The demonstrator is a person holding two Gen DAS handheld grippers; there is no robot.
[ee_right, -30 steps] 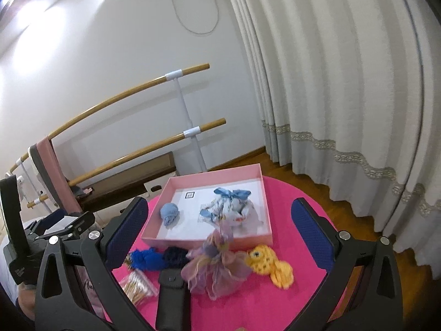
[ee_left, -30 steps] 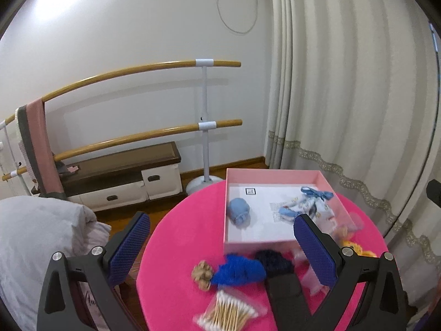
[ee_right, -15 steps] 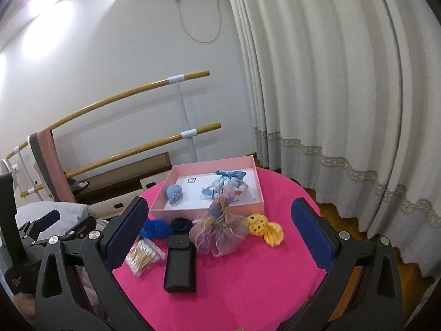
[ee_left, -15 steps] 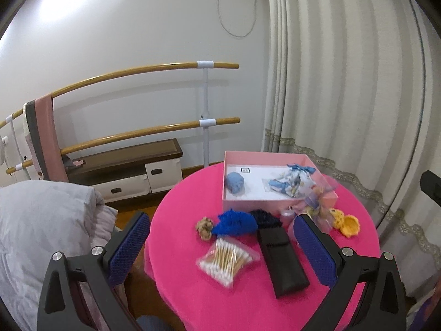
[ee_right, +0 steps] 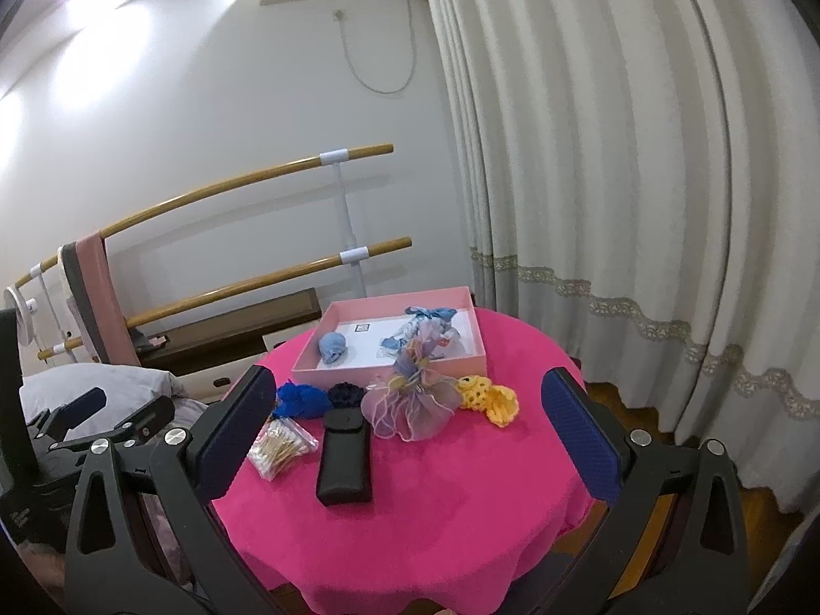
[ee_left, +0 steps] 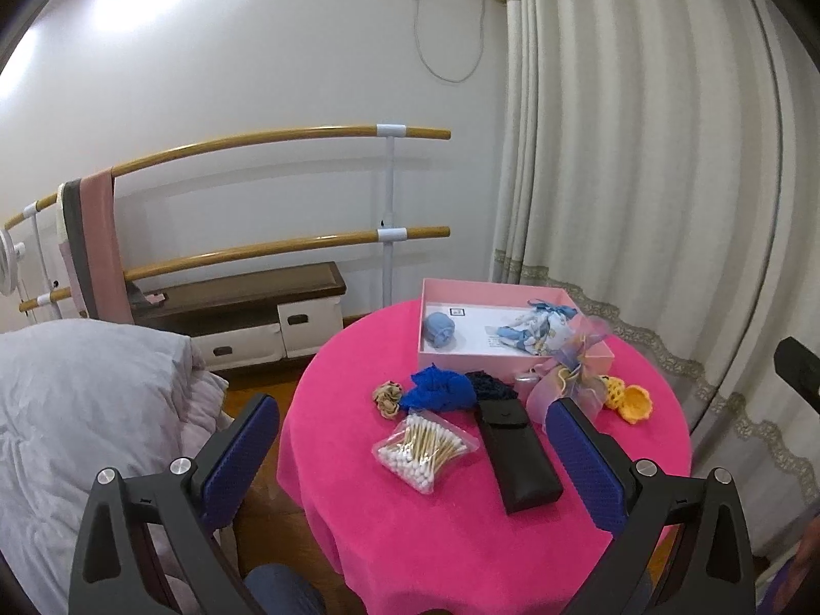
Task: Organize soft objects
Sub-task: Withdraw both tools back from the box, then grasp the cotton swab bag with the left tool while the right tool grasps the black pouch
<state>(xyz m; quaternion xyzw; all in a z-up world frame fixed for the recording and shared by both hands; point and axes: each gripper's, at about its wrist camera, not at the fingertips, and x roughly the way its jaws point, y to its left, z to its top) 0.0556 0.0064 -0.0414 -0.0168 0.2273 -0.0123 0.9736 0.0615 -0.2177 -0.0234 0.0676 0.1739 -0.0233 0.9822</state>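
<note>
A pink box (ee_left: 515,359) (ee_right: 389,373) stands at the far side of a round table with a pink cloth (ee_left: 461,528) (ee_right: 461,502). In it lie a light blue soft ball (ee_left: 438,329) (ee_right: 332,347) and a blue-white cloth bundle (ee_left: 533,328) (ee_right: 425,330). In front of it lie a bright blue knit piece (ee_left: 435,393) (ee_right: 300,400), a dark navy one (ee_left: 489,384) (ee_right: 346,393), a beige scrunchie (ee_left: 387,397), a lilac organza pouch (ee_left: 574,379) (ee_right: 412,402) and a yellow crochet toy (ee_left: 633,400) (ee_right: 489,397). My left gripper (ee_left: 412,466) and right gripper (ee_right: 402,435) are open, empty, held back from the table.
A bag of cotton swabs (ee_left: 425,448) (ee_right: 279,448) and a black case (ee_left: 517,456) (ee_right: 343,456) lie near the front. A bed with a grey quilt (ee_left: 77,410) is left, ballet bars (ee_left: 256,195) and a low cabinet (ee_left: 246,312) behind, curtains (ee_left: 640,179) right.
Both grippers have pulled back and up from the table, so the whole tabletop now shows. The objects have not moved. Both grippers stay open.
</note>
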